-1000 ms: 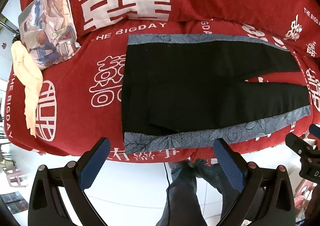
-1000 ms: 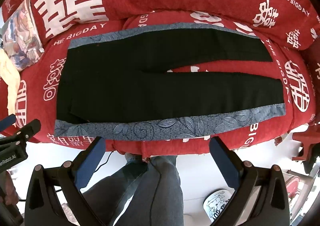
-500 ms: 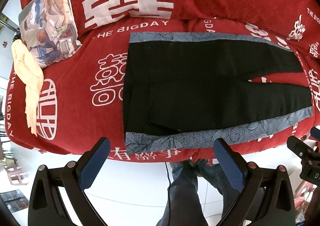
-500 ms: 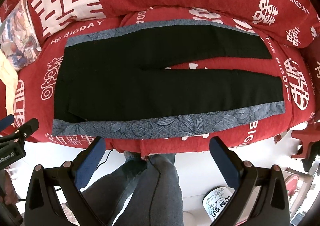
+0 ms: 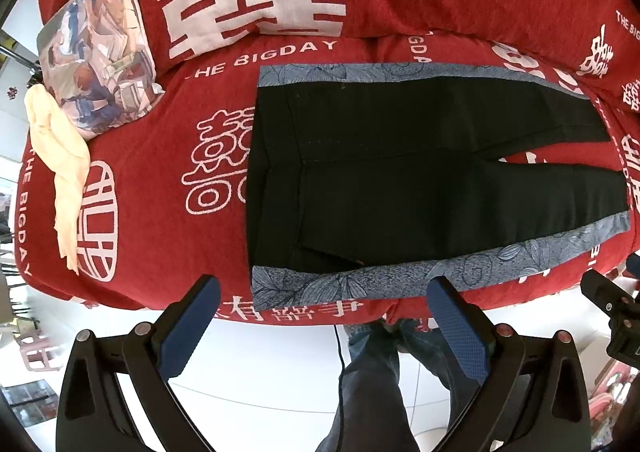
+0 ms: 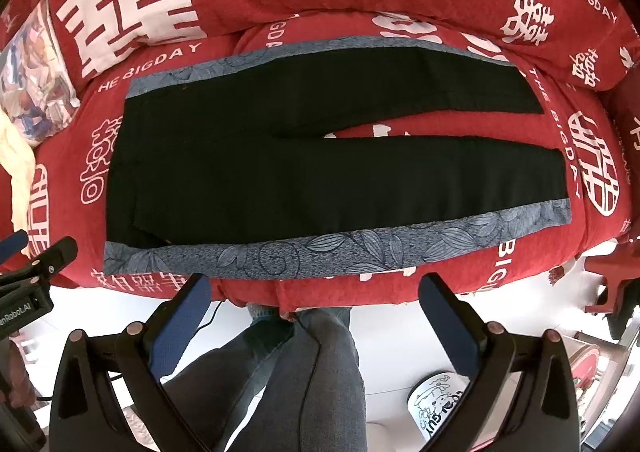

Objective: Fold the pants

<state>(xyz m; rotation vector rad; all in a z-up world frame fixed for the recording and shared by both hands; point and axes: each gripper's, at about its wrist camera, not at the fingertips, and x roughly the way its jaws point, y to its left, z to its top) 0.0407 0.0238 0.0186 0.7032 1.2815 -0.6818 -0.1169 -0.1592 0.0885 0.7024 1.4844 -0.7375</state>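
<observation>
The pants point(image 5: 420, 180) lie spread flat on the seat of a sofa point(image 5: 160, 188) draped in a red cover with white lettering, waistband toward the person's left, both legs running off to the right with a narrow wedge of red showing between them. They are black, with a blue-grey leaf-patterned stripe point(image 6: 320, 252) down each outer seam; the near stripe runs just inside the front edge of the seat. Both tools hang out over the floor in front of the sofa, clear of the cloth: the left tool point(image 5: 324, 316) has its blue-padded fingers point(image 5: 460, 328) spread wide with nothing between them, and the right tool point(image 6: 316, 312) is equally wide and empty. The fabric looks thin, soft and light, probably a little stretchy, so it should lift with hardly any effort but will sag and trail wherever it isn't held. The sofa cover looks napped, so I'd expect the pants to cling and drag rather than slide. The sensible holds, to my eye, are the near edge at the waistband corner point(image 5: 260, 280) for the left tool and the near hem end point(image 6: 556, 212) for the right, pinching both layers so the near leg can be carried over onto the far one. A patterned cushion point(image 5: 96, 52) and a pale yellow cloth point(image 5: 64, 172) sit well off to the left, out of the way.
</observation>
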